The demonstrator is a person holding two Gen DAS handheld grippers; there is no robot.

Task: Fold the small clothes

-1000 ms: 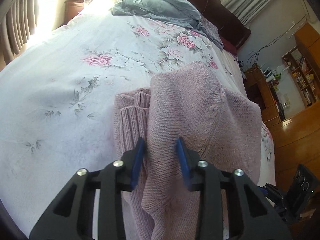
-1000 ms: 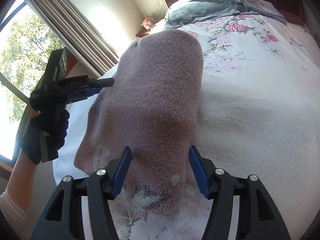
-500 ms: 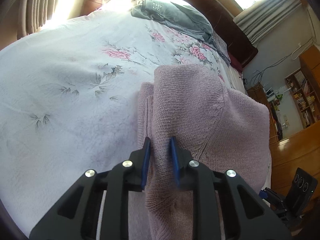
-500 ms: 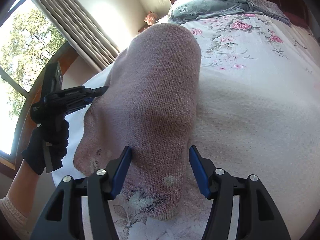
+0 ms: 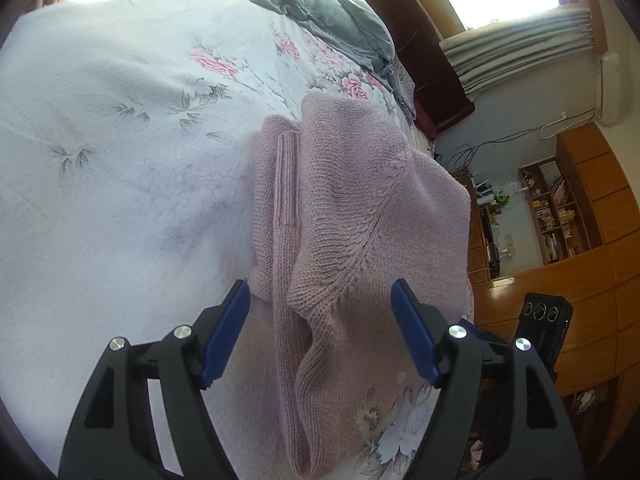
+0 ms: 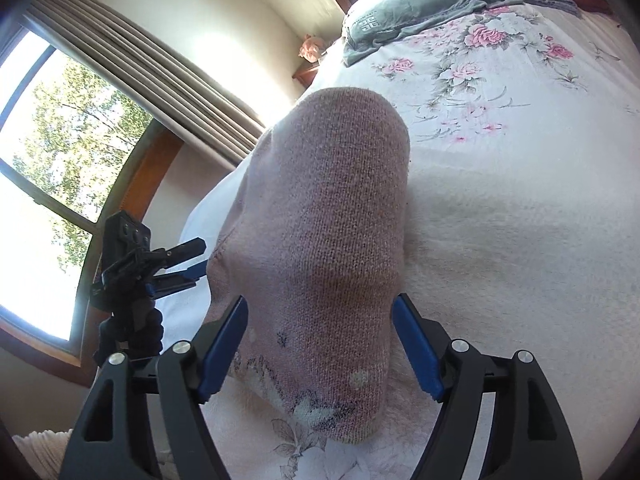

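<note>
Here the pink knit sweater (image 5: 360, 216) lies on the bed (image 5: 120, 160), on the flowered bedspread near the foot edge, already doubled over itself so that a ribbed cuff or hem band shows along its left side in the left wrist view. It looks a soft, light, loosely knitted piece: it should sag and stretch when lifted, cling a little to the fleecy cover, and slip apart if only one layer is pinched. I judge the ribbed band and the folded edges the best places to take hold, since several layers bunch there and the knit is firmer; a pinch in the open middle would probably only raise a peak.

The left tool (image 5: 320, 332) is spread wide, its blue pads on either side of the near end of the sweater, holding nothing; whether the pads brush the knit I cannot tell. The right tool (image 6: 320, 344) is likewise wide open, with its jaws straddling the other end of the sweater (image 6: 320, 220), where a pale flower pattern shows in the knit, and it grips nothing either. In the right wrist view the left tool (image 6: 180, 268) shows from the side by the sweater's far edge, held in a dark-gloved hand (image 6: 132, 332). A grey garment (image 5: 320, 12) lies well apart at the head of the bed.
</note>
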